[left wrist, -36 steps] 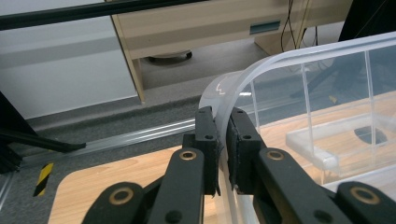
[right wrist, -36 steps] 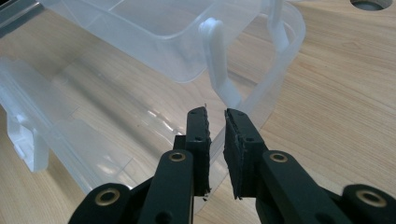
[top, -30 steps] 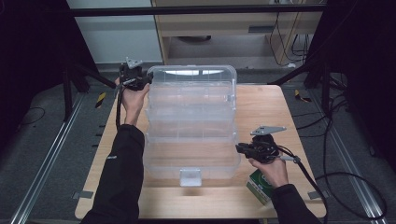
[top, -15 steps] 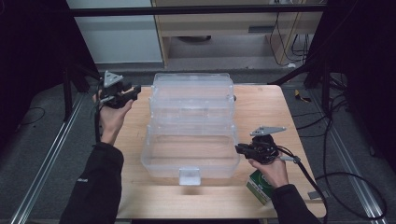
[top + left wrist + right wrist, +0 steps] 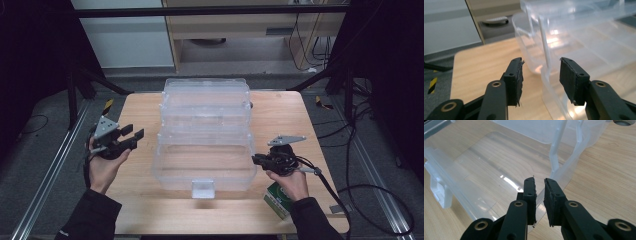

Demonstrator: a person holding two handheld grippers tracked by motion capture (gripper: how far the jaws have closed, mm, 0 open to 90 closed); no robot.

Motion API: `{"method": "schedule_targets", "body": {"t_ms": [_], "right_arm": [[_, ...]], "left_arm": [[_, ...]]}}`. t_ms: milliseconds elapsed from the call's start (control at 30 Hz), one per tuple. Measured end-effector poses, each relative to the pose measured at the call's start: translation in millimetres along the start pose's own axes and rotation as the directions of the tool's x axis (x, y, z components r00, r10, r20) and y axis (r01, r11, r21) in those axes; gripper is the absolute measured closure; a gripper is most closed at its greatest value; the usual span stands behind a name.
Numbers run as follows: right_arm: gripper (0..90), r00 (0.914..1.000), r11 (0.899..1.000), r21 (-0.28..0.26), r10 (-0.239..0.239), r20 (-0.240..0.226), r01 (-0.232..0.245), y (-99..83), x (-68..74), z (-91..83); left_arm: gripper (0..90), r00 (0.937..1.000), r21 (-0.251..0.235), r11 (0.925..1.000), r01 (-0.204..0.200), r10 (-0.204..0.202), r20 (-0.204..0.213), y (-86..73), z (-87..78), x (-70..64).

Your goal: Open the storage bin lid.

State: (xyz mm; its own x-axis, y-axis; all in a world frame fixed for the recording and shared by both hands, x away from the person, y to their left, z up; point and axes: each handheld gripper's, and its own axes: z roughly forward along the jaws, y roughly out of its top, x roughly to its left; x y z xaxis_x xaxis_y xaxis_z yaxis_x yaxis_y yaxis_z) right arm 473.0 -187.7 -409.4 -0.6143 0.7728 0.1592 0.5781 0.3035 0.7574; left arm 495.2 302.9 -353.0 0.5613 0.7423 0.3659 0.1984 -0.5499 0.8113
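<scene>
A clear plastic box with stepped fold-out tiers (image 5: 205, 135) lies opened across the middle of the wooden table (image 5: 140, 107). My right gripper (image 5: 256, 159) is at the lower tray's right side. In the right gripper view the right gripper (image 5: 539, 188) has its jaws nearly together on the tray's thin clear rim (image 5: 537, 200). My left gripper (image 5: 132, 136) is held open just left of the box, apart from it. In the left gripper view the left gripper (image 5: 541, 75) frames the box's corner (image 5: 544, 60) between its wide-spread jaws.
A green carton (image 5: 280, 200) lies on the table under my right hand near the front edge. The box's front latch (image 5: 202, 188) faces me. Dark frame legs and cables stand to both sides, with a cabinet behind the table.
My left gripper came away from the box's far left corner and moved toward me along the left side. The box's tiers have spread out. My right gripper has stayed put.
</scene>
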Motion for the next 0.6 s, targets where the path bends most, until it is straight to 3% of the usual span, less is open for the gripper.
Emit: {"method": "schedule_targets", "body": {"t_ms": [133,233,467,533,600], "right_arm": [[79.8,1.0000,1.000,0.000,0.001,-0.001,-0.001,0.1,-0.2,0.2],[79.8,1.0000,1.000,0.004,0.007,0.000,-0.007,0.5,0.3,0.1],[79.8,1.0000,1.000,0.006,0.000,0.002,0.000,0.9,0.4,0.2],[79.8,1.0000,1.000,0.006,0.001,0.003,-0.001,0.8,0.7,0.1],[79.8,1.0000,1.000,0.006,0.001,0.005,-0.001,0.8,0.8,0.1]], "left_arm": [[53.0,0.9987,0.053,0.9980,-0.035,0.033,0.039,-12.1,5.9,-17.3],[54.6,0.9932,0.059,0.9956,-0.073,0.067,0.095,-16.3,10.7,-23.2],[61.1,0.9843,0.079,0.9908,-0.110,0.098,0.147,-19.3,19.3,-34.7],[62.6,0.9819,0.097,0.9860,-0.136,0.121,0.146,-20.3,22.4,-38.7],[64.2,0.9734,0.114,0.9769,-0.181,0.161,0.163,-21.1,26.4,-38.1]]}}
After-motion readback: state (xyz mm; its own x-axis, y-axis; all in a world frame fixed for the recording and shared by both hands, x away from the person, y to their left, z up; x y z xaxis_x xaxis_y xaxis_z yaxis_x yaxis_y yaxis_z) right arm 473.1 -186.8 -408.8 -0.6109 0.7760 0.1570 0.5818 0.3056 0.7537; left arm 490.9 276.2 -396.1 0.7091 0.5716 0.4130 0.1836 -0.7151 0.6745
